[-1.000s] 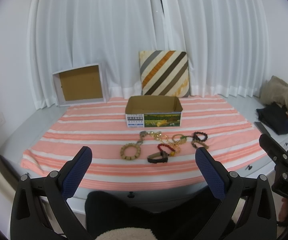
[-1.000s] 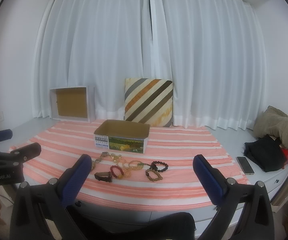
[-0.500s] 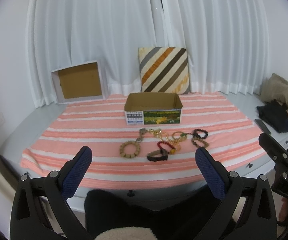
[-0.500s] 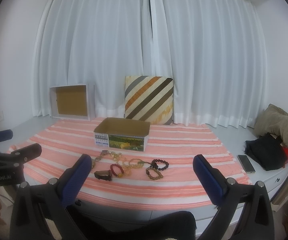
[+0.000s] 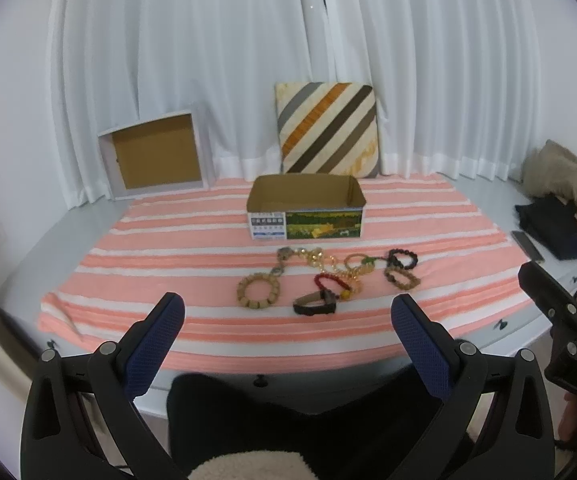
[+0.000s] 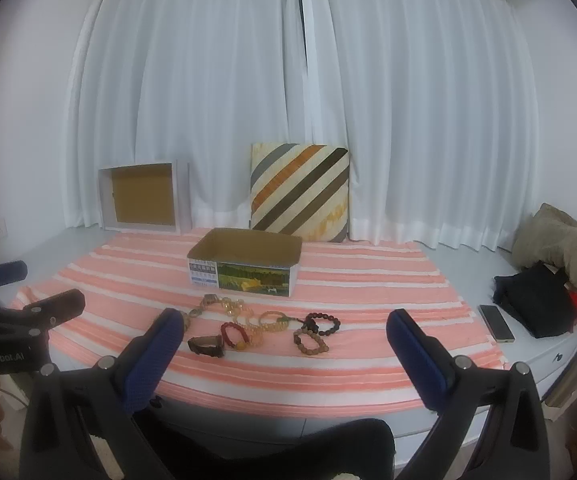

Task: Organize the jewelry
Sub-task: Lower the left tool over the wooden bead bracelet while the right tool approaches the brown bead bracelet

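Two hand-held tools hover side by side at the near edge of a bench covered by a pink and white striped cloth. The left tool and the right tool both have their blue-padded fingers spread wide, holding nothing. A cluster of beaded bracelets and a dark watch lies on the cloth just in front of an open cardboard box, well ahead of both tools.

Box label txt unreadable
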A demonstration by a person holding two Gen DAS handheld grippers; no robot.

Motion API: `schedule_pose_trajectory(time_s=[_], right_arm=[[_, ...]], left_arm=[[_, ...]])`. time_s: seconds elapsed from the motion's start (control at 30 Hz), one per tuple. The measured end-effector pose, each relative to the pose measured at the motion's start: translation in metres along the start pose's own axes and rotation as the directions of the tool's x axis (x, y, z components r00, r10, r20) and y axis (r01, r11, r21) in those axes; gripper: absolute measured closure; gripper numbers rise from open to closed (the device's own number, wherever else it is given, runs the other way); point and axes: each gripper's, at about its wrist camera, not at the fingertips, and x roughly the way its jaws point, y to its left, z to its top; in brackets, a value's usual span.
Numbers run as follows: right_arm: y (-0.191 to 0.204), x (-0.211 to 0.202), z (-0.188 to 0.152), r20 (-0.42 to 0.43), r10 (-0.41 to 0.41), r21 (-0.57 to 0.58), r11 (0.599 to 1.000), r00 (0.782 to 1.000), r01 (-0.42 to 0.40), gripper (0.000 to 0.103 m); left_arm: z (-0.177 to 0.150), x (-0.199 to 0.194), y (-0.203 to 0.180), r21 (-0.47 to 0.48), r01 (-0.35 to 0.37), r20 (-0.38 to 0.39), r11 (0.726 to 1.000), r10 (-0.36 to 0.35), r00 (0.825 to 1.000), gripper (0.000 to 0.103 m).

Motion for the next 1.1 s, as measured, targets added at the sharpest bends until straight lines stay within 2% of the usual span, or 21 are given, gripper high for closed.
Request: schedule_pose_trajectory(time_s=[0.3,0.43,0.57,0.7,0.83,0.97,1.03,1.1], right_arm=[[-0.007,0.010,0.012,-0.033,0.008,0.004,1.000,0.999,-0.008,0.000],[-0.010,0.014,0.013,-0.047,0.010,0.008,1.000,0.999,-0.009,0.000],[-0.015,0.024,0.010,-0.058,0.005,0.005,1.000,0.998,-0.005,0.000],[-0.026,0.045,0.005,-0.094,-0.006,0.031,0.999,0.996,0.009,0.000],[-0.038,0.070,-0.006,-0.086,-0.036,0.026,0.999,0.996,0.039,0.000],[-0.052,0.105,-0.024,-0.038,0.016,0.045,0.999,0.999,-0.014,0.000],[-0.053,0.130,-0.038,-0.062,0.059,0.039,0.998,0.996,-0.056,0.000],[-0.050,0.162,-0.057,-0.145,0.056,0.016,0.998,0.988,-0.054,0.000]], left_arm=[[0.000,0.013,-0.003,0.001,0.001,-0.032,1.000,-0.001,0.999,0.000],[-0.002,0.025,-0.003,0.010,0.027,-0.072,1.000,-0.027,0.997,0.000],[-0.006,0.045,0.000,0.034,0.004,-0.110,0.999,0.000,0.994,0.000],[-0.013,0.078,0.013,0.002,0.019,-0.175,1.000,-0.018,0.984,0.000],[-0.020,0.113,0.026,-0.036,0.049,-0.180,0.998,-0.055,0.982,0.000],[-0.034,0.161,0.027,-0.036,0.058,-0.193,0.998,-0.064,0.979,0.000],[-0.046,0.188,0.026,-0.033,0.053,-0.241,0.998,-0.059,0.969,0.000],[-0.060,0.217,0.024,-0.009,0.045,-0.281,0.999,-0.046,0.959,0.001]])
